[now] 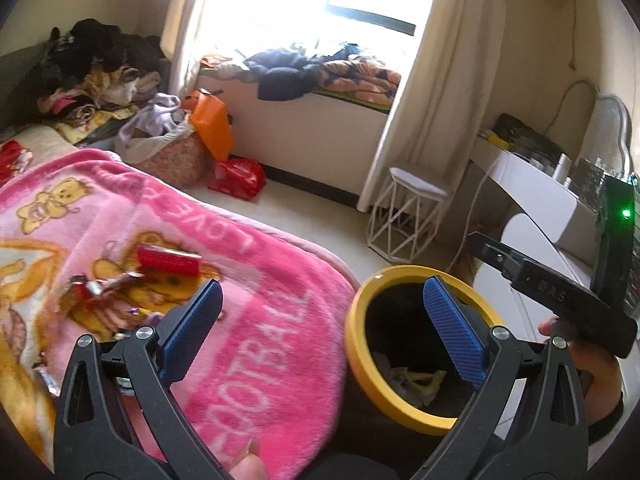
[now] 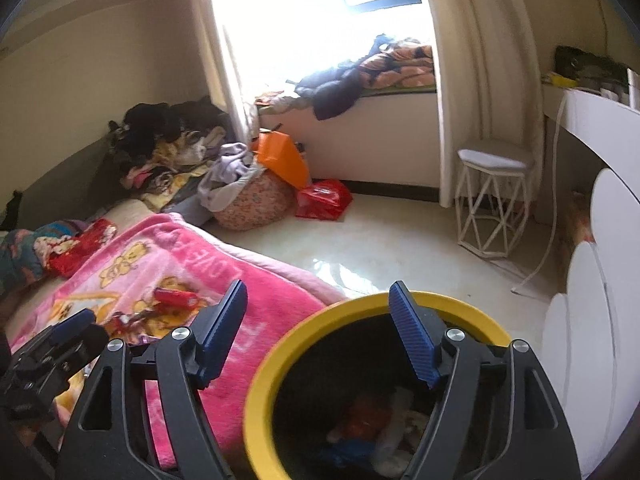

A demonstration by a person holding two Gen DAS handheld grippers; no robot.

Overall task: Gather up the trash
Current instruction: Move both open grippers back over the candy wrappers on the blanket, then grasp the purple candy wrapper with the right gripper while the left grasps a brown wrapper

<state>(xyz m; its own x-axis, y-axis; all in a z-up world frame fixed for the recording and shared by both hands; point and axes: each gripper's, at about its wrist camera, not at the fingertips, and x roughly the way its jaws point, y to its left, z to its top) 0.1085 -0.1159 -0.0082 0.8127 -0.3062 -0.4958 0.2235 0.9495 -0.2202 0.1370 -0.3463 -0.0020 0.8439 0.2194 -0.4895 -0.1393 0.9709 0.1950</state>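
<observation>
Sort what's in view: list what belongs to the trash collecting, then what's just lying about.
Belongs to the job:
- yellow-rimmed bin with trash inside
- red packet on the pink blanket
- crumpled wrappers beside it
- left gripper and right gripper, both open, empty

Just lying about:
- white stool
- orange bag
- clothes pile

Pink blanket [image 1: 256, 312]: thick fleece, fuzzy nap, matt, printed bears and lettering. Bin [image 2: 280, 356]: yellow rim smooth, looks plastic, dull sheen; inside dark and matt. In the bin, crumpled wrappers [image 2: 372, 428], papery or film, too blurred to tell. Red packet [image 1: 168, 261] on the blanket: glossy. Beside it foil wrappers [image 1: 100, 288], shiny, creased. Left gripper [image 1: 320, 328]: black matt plastic arms, blue ribbed pads [image 1: 454, 332], bright metal screws. Floor [image 2: 380, 240]: polished, reflects window light. Stool [image 2: 494, 200]: white wire frame, padded top. Curtain [image 1: 436, 92]: cream cloth, soft folds.
</observation>
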